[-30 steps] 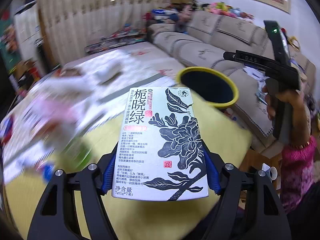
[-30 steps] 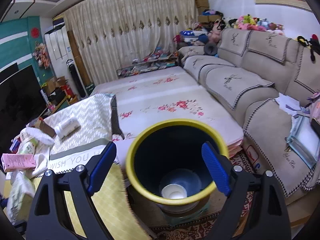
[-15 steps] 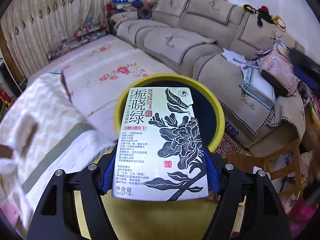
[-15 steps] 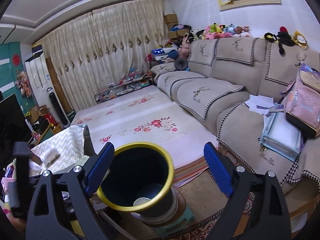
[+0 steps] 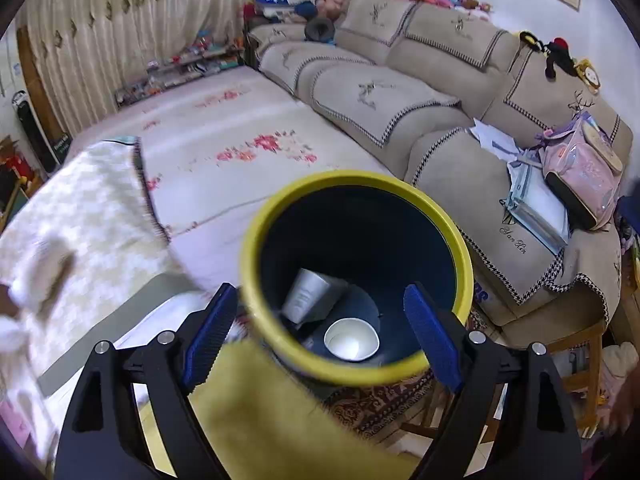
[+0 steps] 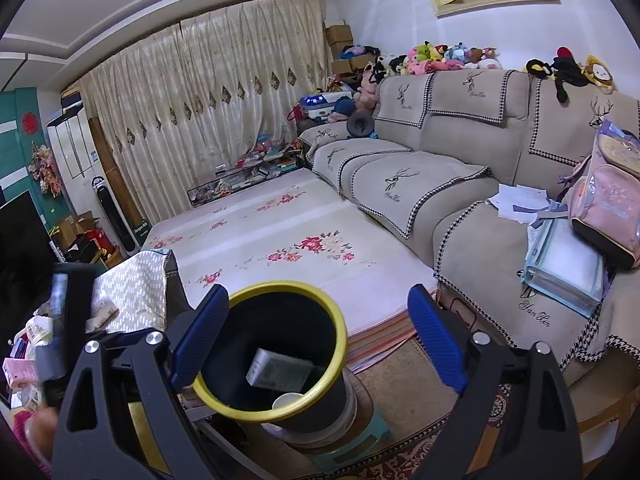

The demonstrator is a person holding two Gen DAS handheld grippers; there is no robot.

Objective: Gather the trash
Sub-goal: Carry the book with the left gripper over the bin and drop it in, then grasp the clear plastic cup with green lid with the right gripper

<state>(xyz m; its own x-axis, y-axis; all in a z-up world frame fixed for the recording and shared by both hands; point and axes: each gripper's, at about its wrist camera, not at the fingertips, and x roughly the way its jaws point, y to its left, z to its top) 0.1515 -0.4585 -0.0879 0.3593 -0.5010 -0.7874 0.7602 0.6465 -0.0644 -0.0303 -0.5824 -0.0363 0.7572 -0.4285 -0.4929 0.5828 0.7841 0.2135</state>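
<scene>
Tea box (image 5: 310,298) sits tilted inside the yellow-rimmed bin (image 5: 448,224), right by a paper cup (image 5: 351,339) at the bottom. Left gripper (image 5: 320,328) jaws wide apart w/ nothing in them, hovering over the rim. Right gripper (image 6: 316,336) jaws also apart, empty. Sofa (image 6: 448,184) w/ pink backpack (image 6: 608,208) sits behind; yellow table (image 5: 260,420) edge is below.

A beige sofa (image 6: 460,152) carries a pink backpack (image 6: 608,208) and papers (image 6: 520,200). Plush toys (image 6: 440,60) line its back. Curtains (image 6: 208,112) hang behind.
</scene>
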